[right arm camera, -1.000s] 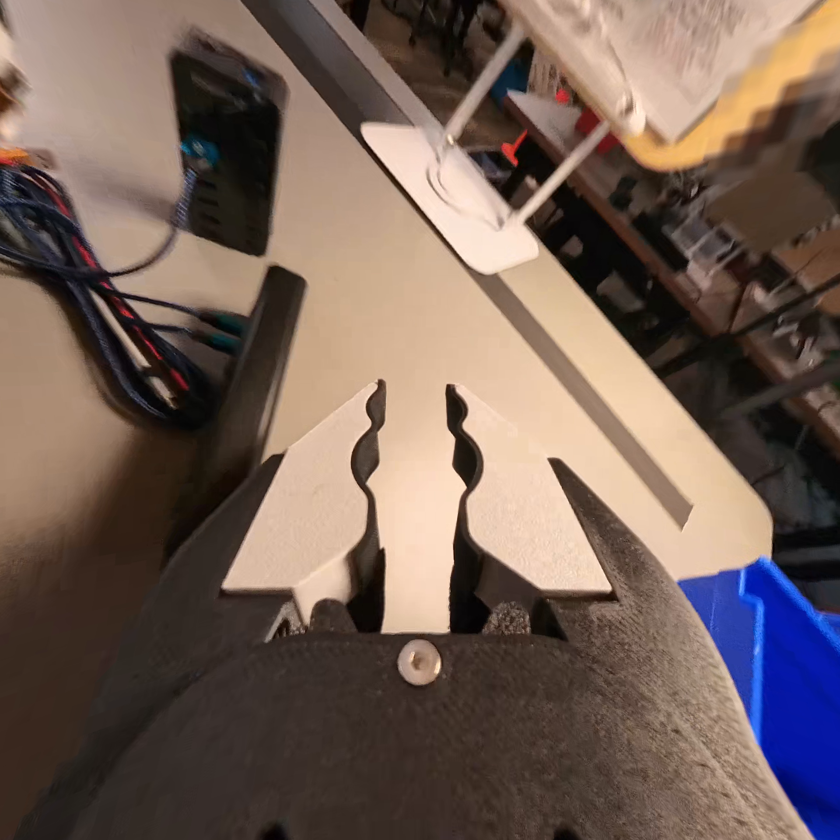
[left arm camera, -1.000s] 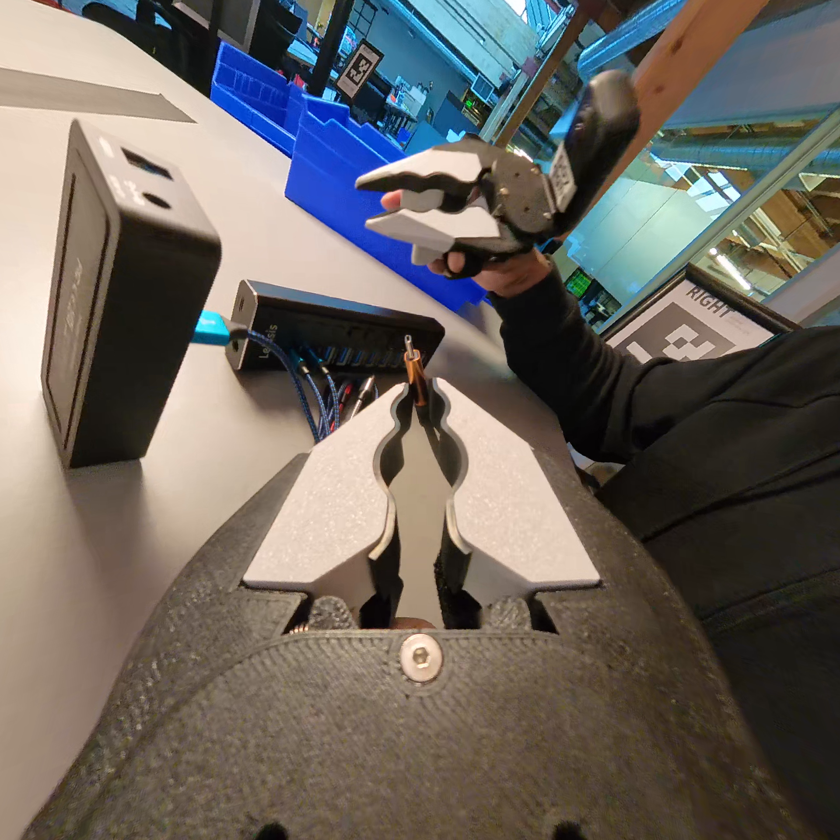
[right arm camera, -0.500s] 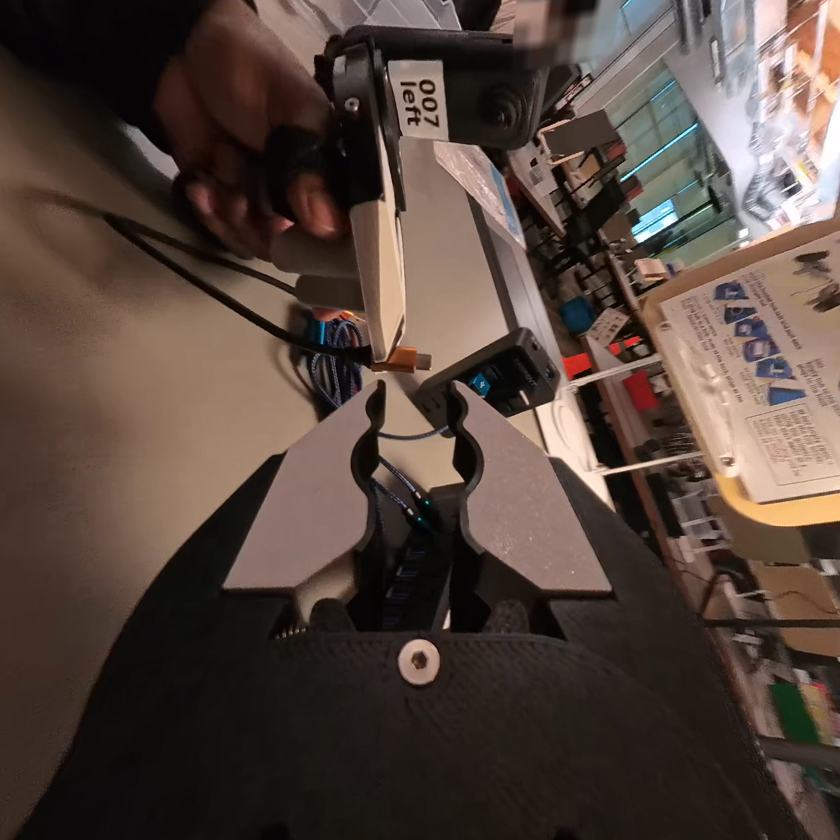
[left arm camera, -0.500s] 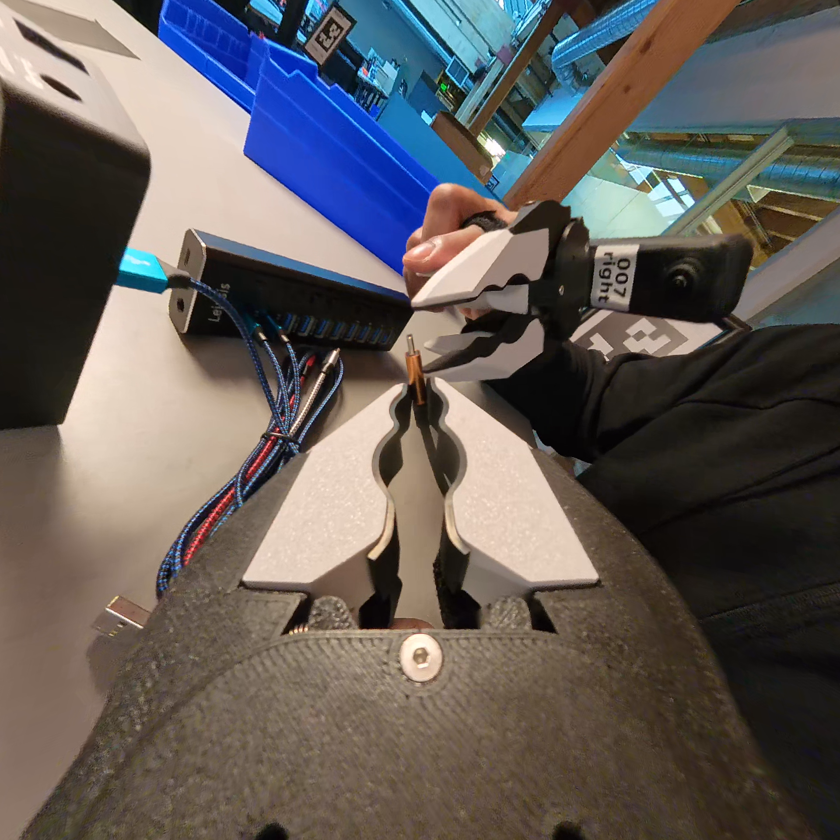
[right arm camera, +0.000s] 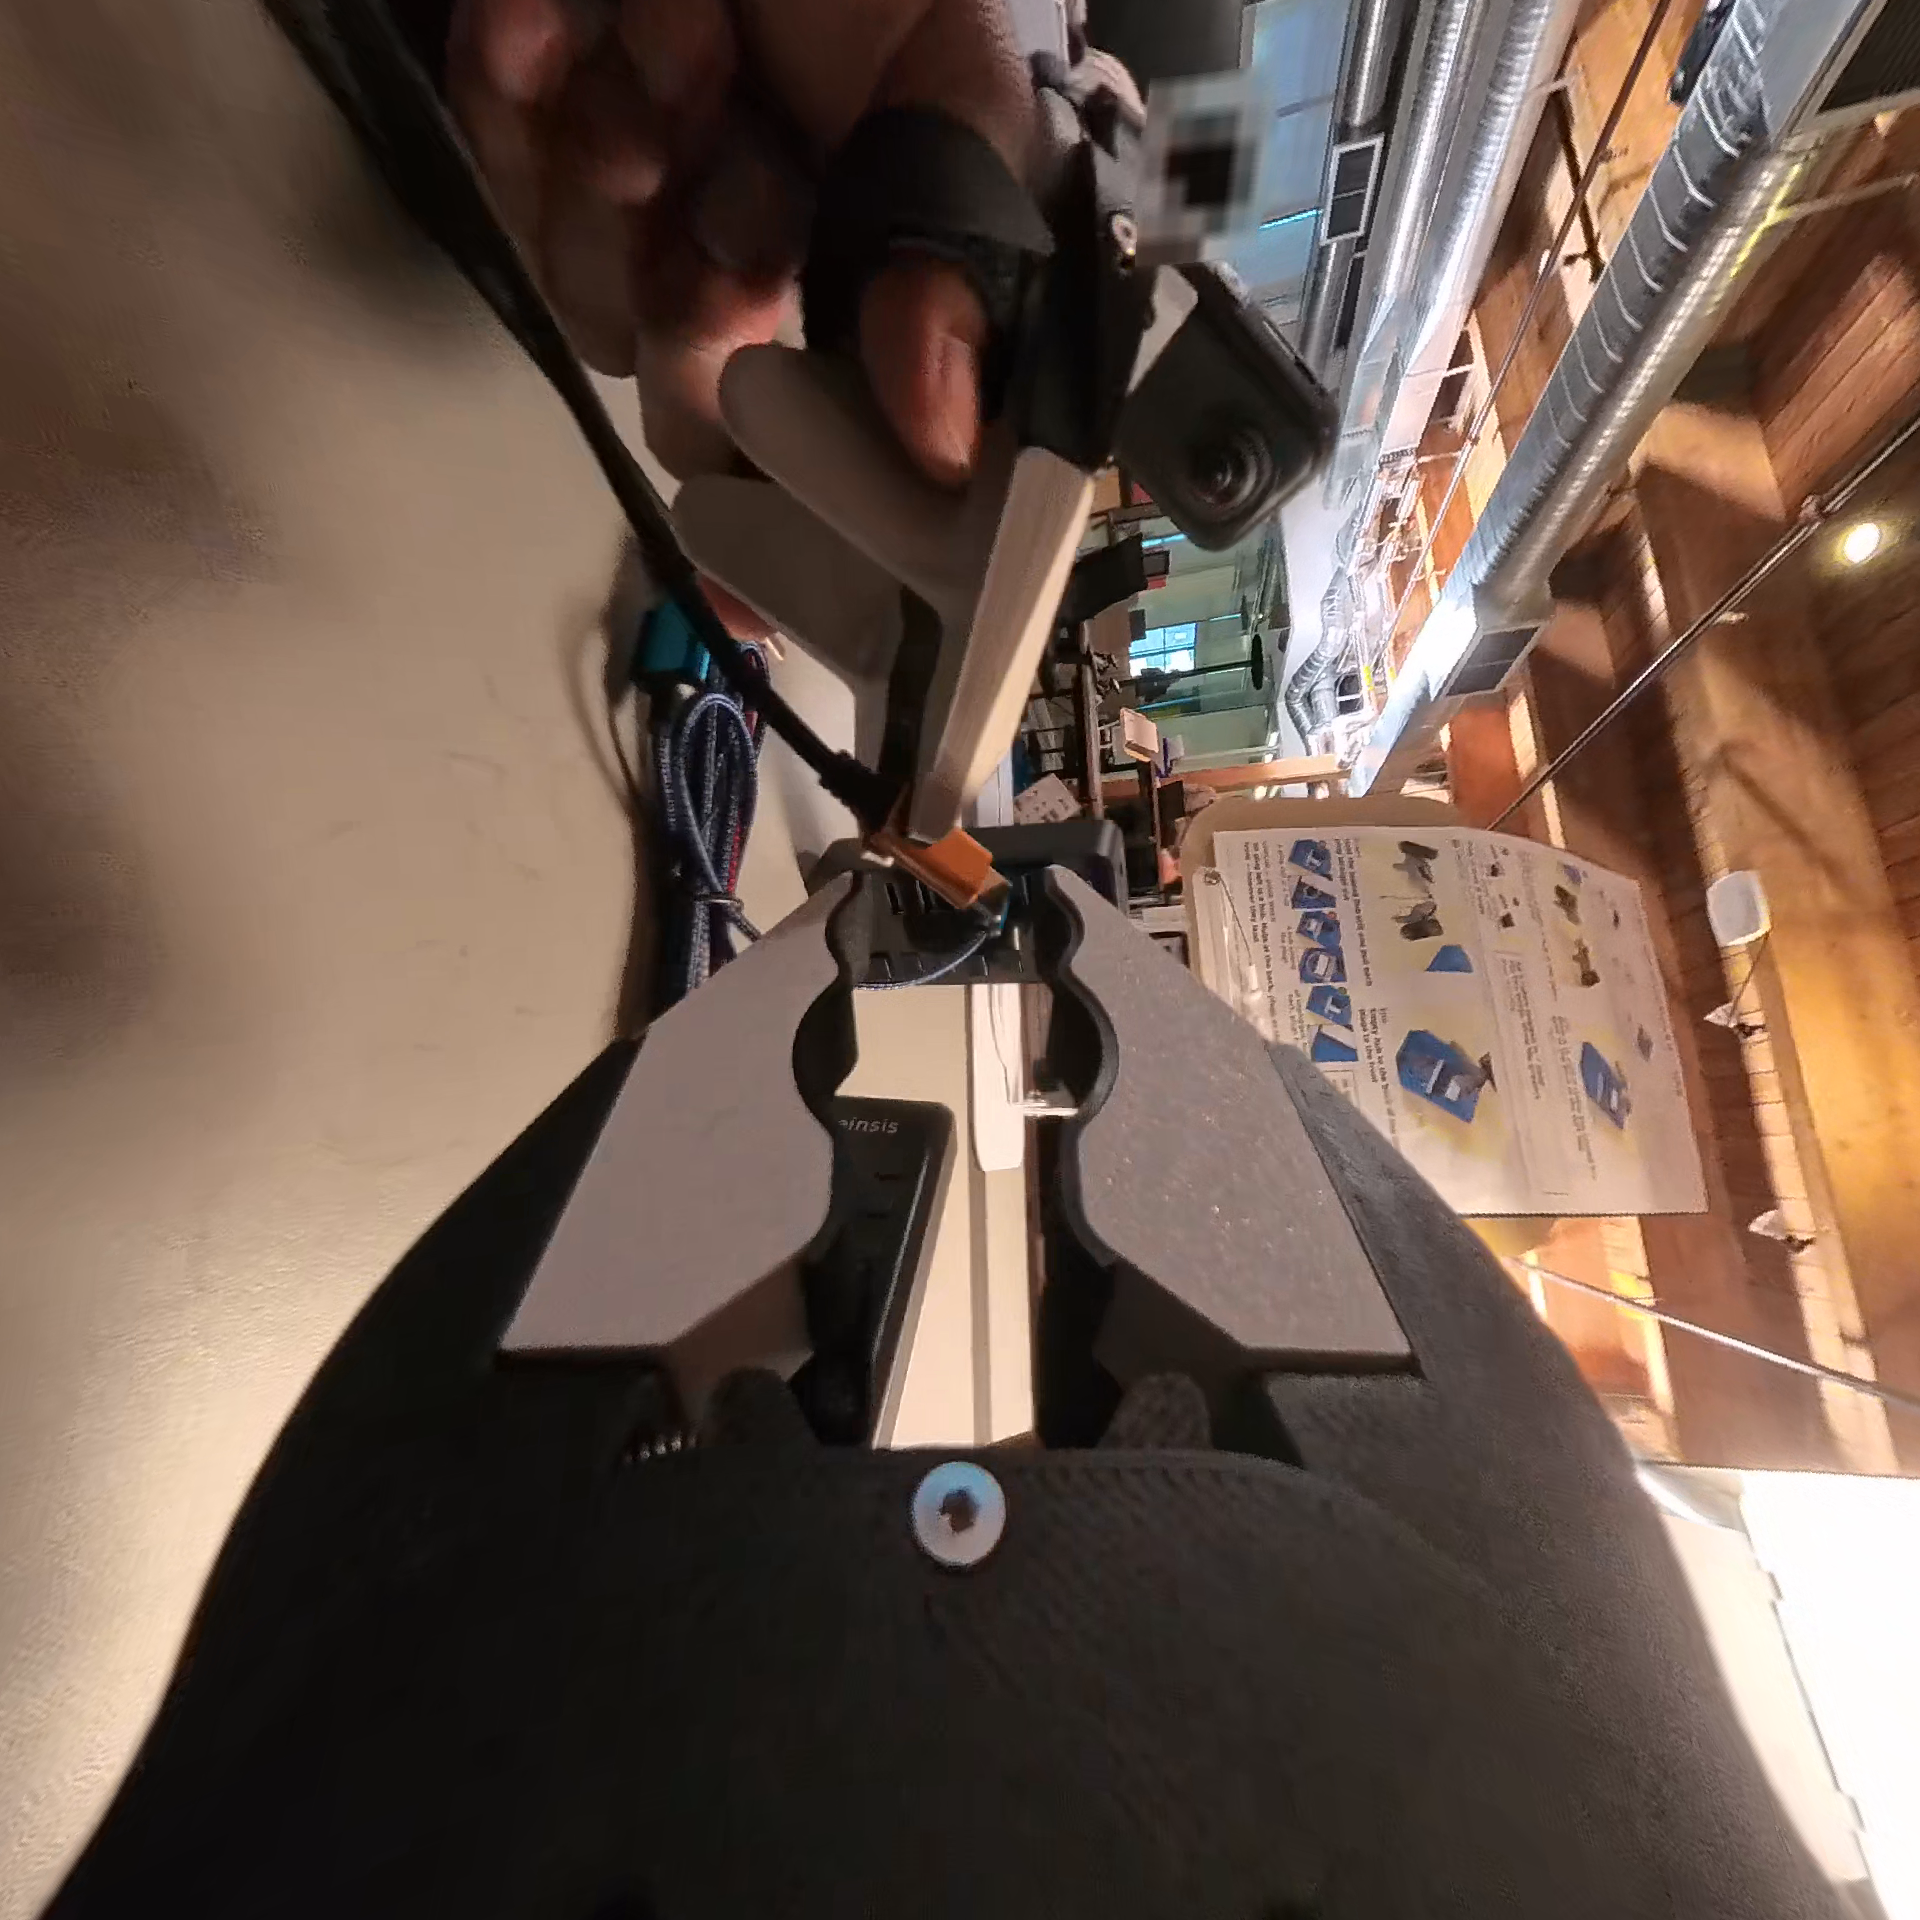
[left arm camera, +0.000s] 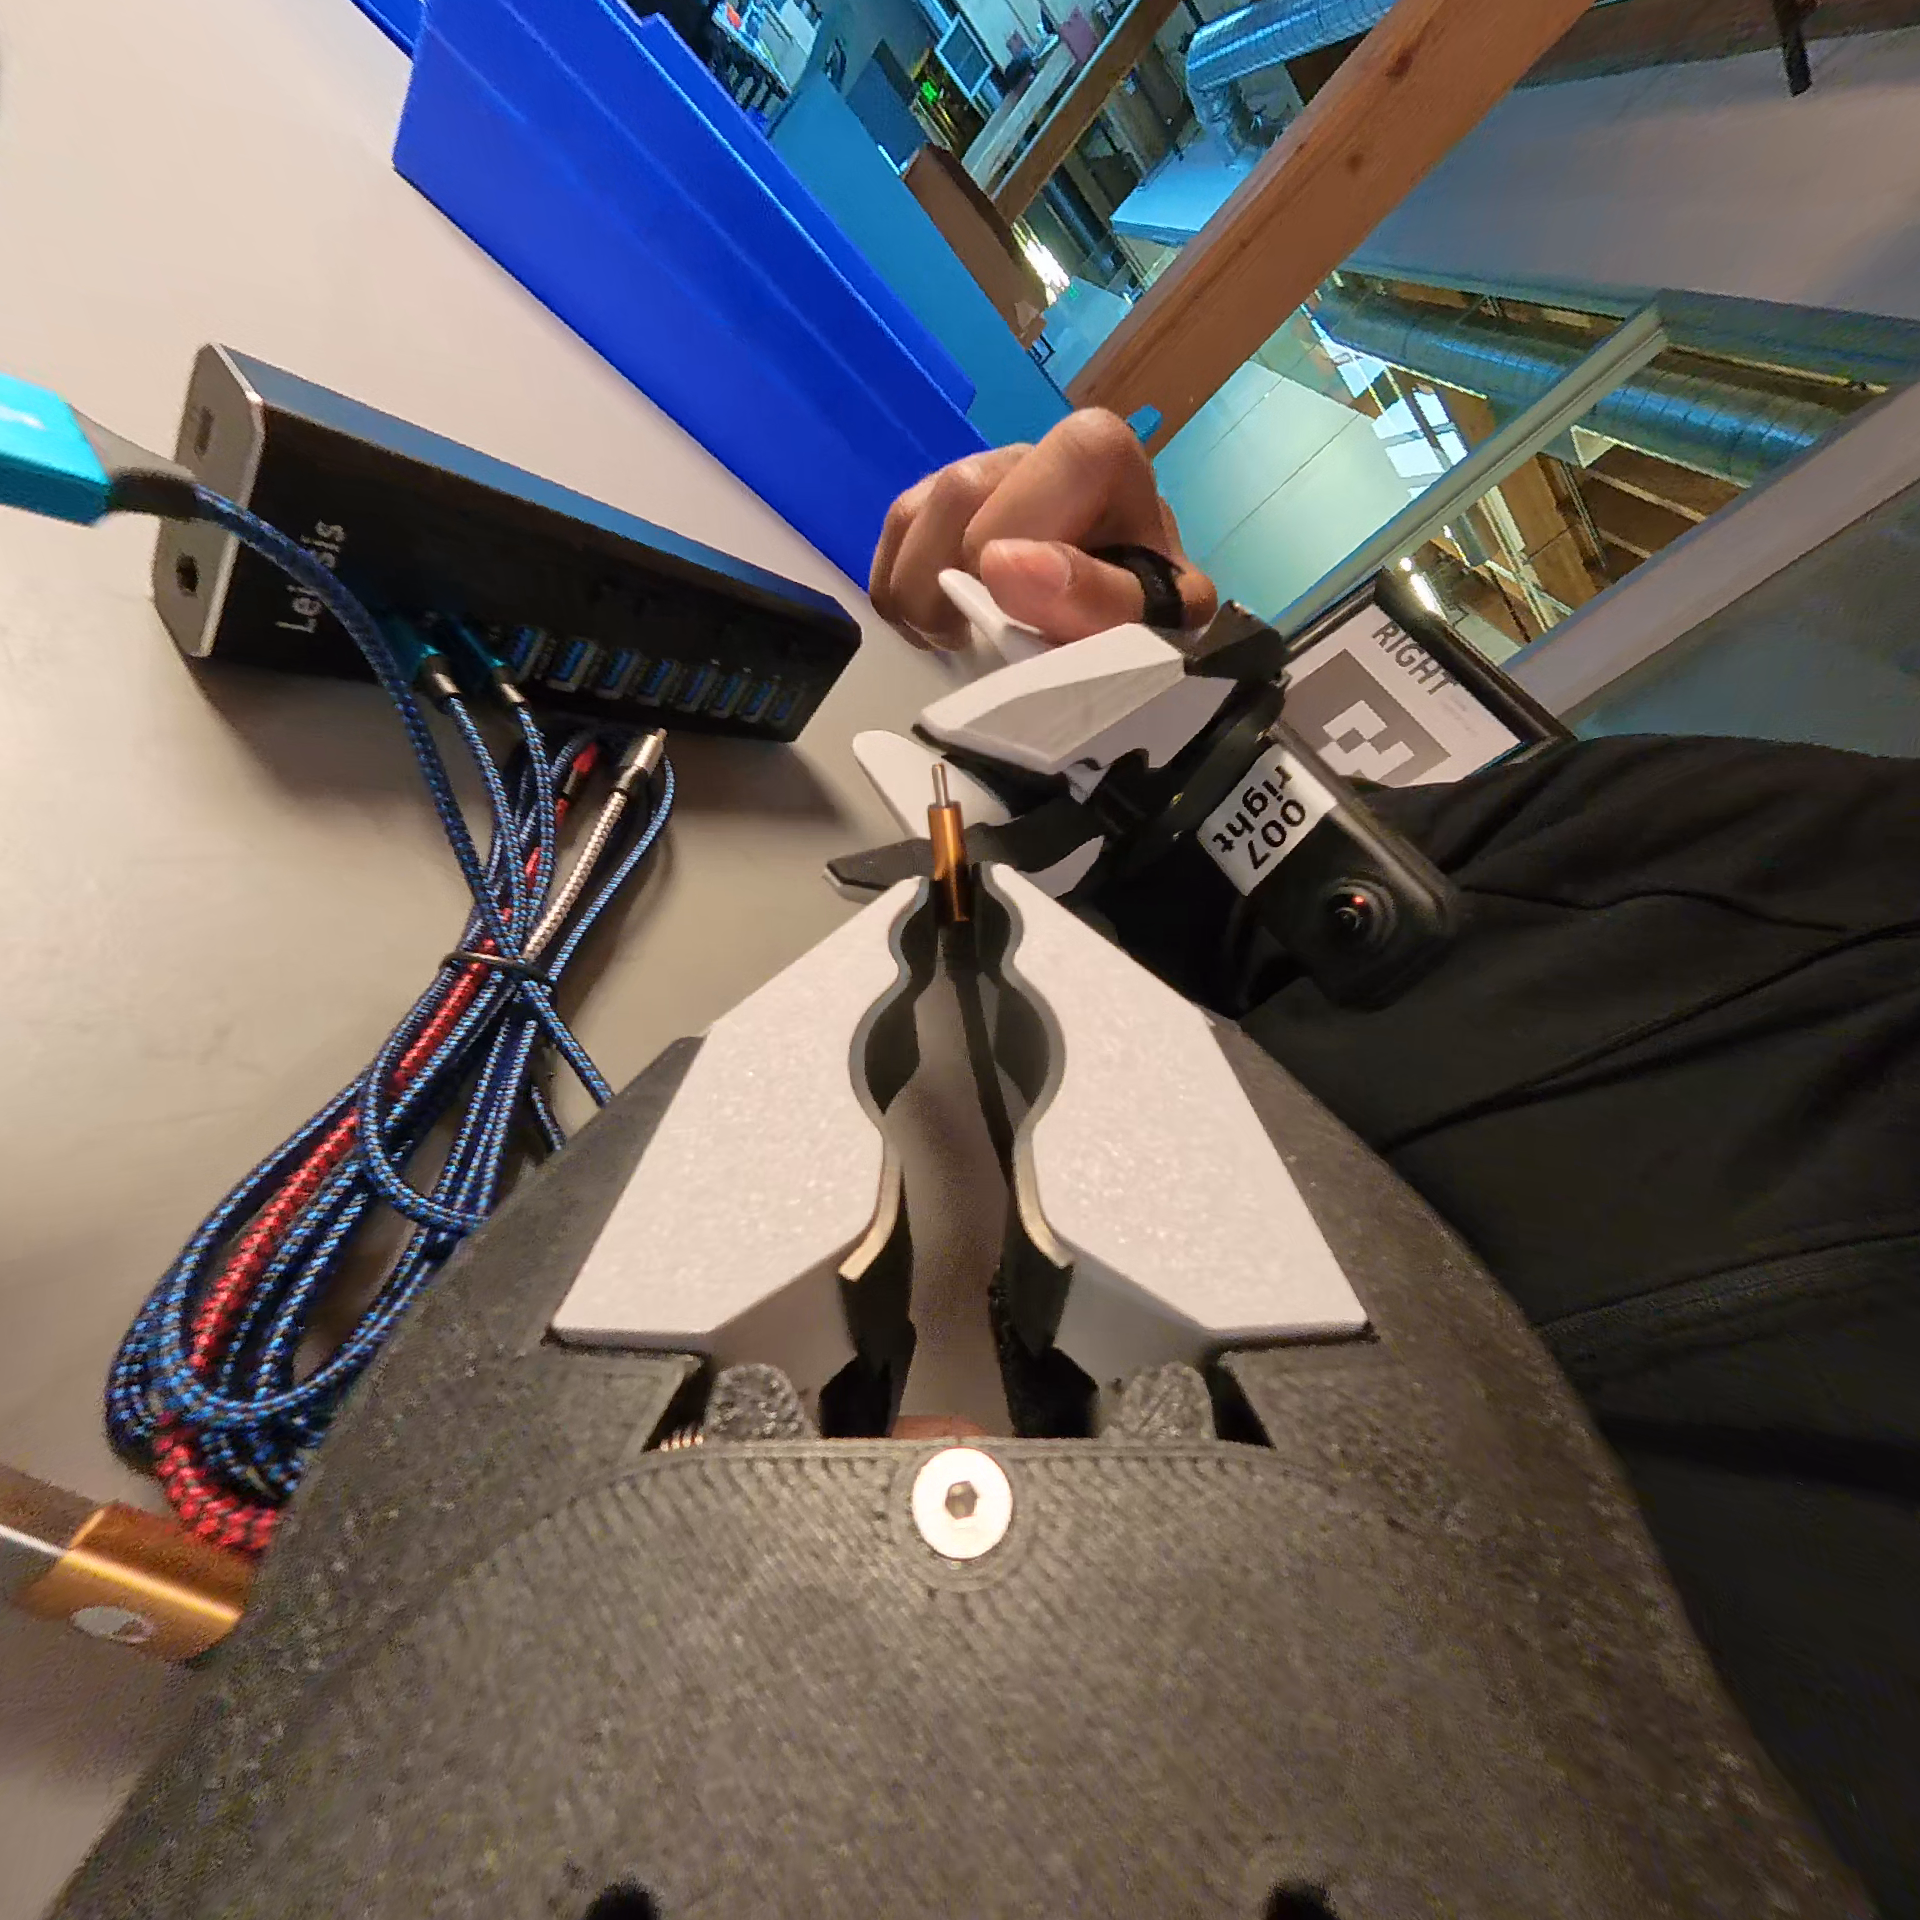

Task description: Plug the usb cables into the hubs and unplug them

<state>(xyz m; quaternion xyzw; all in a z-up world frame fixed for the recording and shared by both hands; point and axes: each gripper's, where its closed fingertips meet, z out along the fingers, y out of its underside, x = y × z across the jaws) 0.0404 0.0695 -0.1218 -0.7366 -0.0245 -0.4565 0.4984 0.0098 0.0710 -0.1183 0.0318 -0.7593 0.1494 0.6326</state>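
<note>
My left gripper is shut on a small orange plug on a black cable, with its metal tip pointing forward. My right gripper is open, and its jaws stand on either side of that plug's tip. In the right wrist view my right gripper is open just under the orange plug, which the left gripper holds from above. A long black hub lies on the table with two blue braided cables plugged in; it also shows in the right wrist view.
A tied bundle of blue and red braided cables lies left of my left gripper. An orange connector sits at the lower left and a teal plug at the far left. Blue bins stand behind the hub. A printed sheet stands at the right. Less than 4 cm separates the two grippers' tips. Between my right fingertips and the long black hub there is roughly 11 cm.
My right gripper has swung round from the table and come in close, open, around the plug in my left gripper. The left gripper has kept its hold and drawn back from the hub.
</note>
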